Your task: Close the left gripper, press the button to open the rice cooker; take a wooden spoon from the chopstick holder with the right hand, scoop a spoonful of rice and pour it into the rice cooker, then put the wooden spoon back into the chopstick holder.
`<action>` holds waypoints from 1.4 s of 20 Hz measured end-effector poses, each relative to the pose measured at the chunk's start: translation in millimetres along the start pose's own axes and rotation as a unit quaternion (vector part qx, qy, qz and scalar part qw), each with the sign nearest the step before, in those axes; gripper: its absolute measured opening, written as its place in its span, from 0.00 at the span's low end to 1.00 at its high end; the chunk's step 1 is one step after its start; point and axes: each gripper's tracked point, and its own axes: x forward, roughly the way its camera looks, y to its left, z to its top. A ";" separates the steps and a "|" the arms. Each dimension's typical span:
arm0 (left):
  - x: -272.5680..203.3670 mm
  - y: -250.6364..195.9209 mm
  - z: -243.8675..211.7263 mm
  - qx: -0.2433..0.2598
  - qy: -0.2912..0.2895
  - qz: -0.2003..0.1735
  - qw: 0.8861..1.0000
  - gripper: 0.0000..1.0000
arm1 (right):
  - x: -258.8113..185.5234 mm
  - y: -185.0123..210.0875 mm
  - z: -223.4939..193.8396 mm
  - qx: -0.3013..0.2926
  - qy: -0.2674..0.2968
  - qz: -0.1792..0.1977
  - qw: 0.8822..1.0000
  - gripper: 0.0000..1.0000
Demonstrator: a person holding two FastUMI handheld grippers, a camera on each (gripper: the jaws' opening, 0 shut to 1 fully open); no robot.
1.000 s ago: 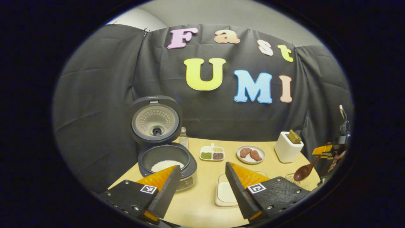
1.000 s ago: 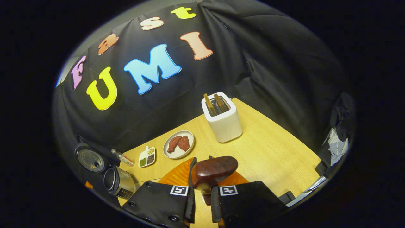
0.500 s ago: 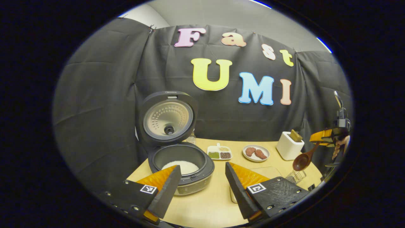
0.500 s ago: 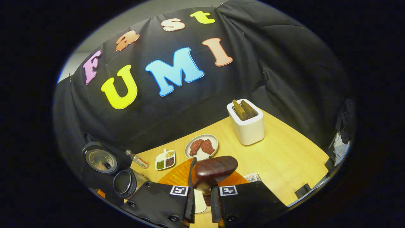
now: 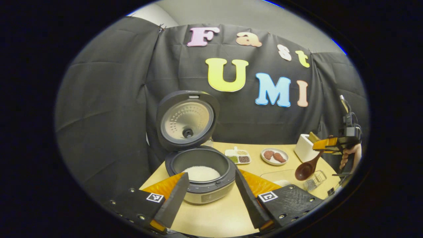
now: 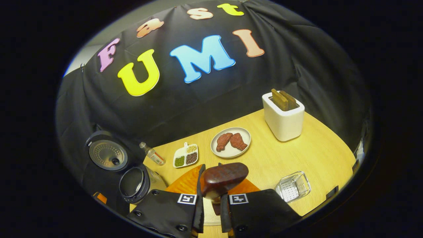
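- Wooden table [image 6: 317, 155], carrying everything below.
- Rice cooker [image 5: 201, 172] at the table's left end, lid up, white rice in the pot.
- White toaster [image 6: 283, 115] at the back right, two slices in its slots.
- Left gripper [image 5: 209, 195] just in front of the cooker, jaws spread, holding nothing.
- Right gripper [image 6: 211, 201] above the table, jaws pinching the wooden spoon [image 6: 224, 177] by its handle.
- Clear chopstick holder [image 6: 292, 186], near the table's front right edge.

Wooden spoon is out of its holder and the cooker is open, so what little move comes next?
Probably lower the wooden spoon, pinched in the right gripper, toward the rice dish: its bowl looks empty, and the rice cooker lid stands open.
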 end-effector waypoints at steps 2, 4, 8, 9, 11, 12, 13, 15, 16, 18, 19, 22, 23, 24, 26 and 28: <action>2.1 6.2 -3.9 0.003 0.007 0.002 1.000 0.87 | 14.1 -0.4 -14.2 -0.022 0.011 -0.004 1.000 0.22; 3.6 8.8 -7.6 0.005 0.012 0.000 1.000 0.88 | 24.6 -5.6 -30.8 -0.045 0.023 -0.015 0.999 0.22; 5.2 10.6 -12.8 0.009 0.019 -0.005 1.000 0.88 | 37.4 -14.5 -53.7 -0.087 0.039 -0.032 0.995 0.19; 5.8 10.5 -14.9 0.008 0.021 -0.007 1.000 0.88 | 40.3 -14.5 -60.5 -0.094 0.044 -0.033 0.994 0.22; 6.0 10.3 -17.0 0.008 0.023 -0.009 1.000 0.88 | 43.5 -10.9 -76.9 -0.104 0.061 -0.029 0.992 0.22; 6.2 10.9 -17.5 0.008 0.023 -0.009 1.000 0.88 | 44.3 -6.3 -85.0 -0.100 0.071 -0.023 0.992 0.22; 5.5 12.9 -18.2 0.008 0.023 -0.008 1.000 0.88 | 44.8 -1.2 -93.8 -0.092 0.080 -0.018 0.992 0.19; 3.6 17.3 -20.0 0.007 0.024 -0.005 1.000 0.88 | 46.5 7.9 -102.0 -0.080 0.086 -0.011 0.993 0.22; 1.3 20.0 -20.1 0.005 0.023 -0.004 1.000 0.88 | 47.9 13.8 -105.5 -0.074 0.090 -0.008 0.993 0.22; -3.3 25.8 -23.5 0.002 0.023 0.002 1.000 0.88 | 49.2 26.8 -116.3 -0.057 0.105 0.002 0.993 0.22; -6.0 29.7 -26.5 0.000 0.025 0.006 1.000 0.88 | 49.6 33.2 -119.9 -0.047 0.112 0.008 0.993 0.22; -12.4 38.7 -31.8 -0.013 0.028 0.018 0.999 0.88 | 48.9 51.4 -128.5 -0.016 0.132 0.021 0.991 0.19; -13.6 40.5 -33.6 -0.017 0.028 0.021 0.999 0.88 | 50.6 54.8 -130.2 -0.005 0.139 0.023 0.990 0.22; -14.9 42.6 -34.7 -0.021 0.029 0.024 0.999 0.88 | 50.8 59.0 -131.5 0.004 0.146 0.027 0.989 0.22; -17.9 45.6 -35.6 -0.023 0.028 0.028 0.999 0.88 | 48.8 65.8 -133.2 0.021 0.157 0.032 0.987 0.22; -20.6 49.9 -34.8 -0.021 0.024 0.031 0.999 0.87 | 48.6 70.0 -132.6 0.032 0.163 0.033 0.986 0.22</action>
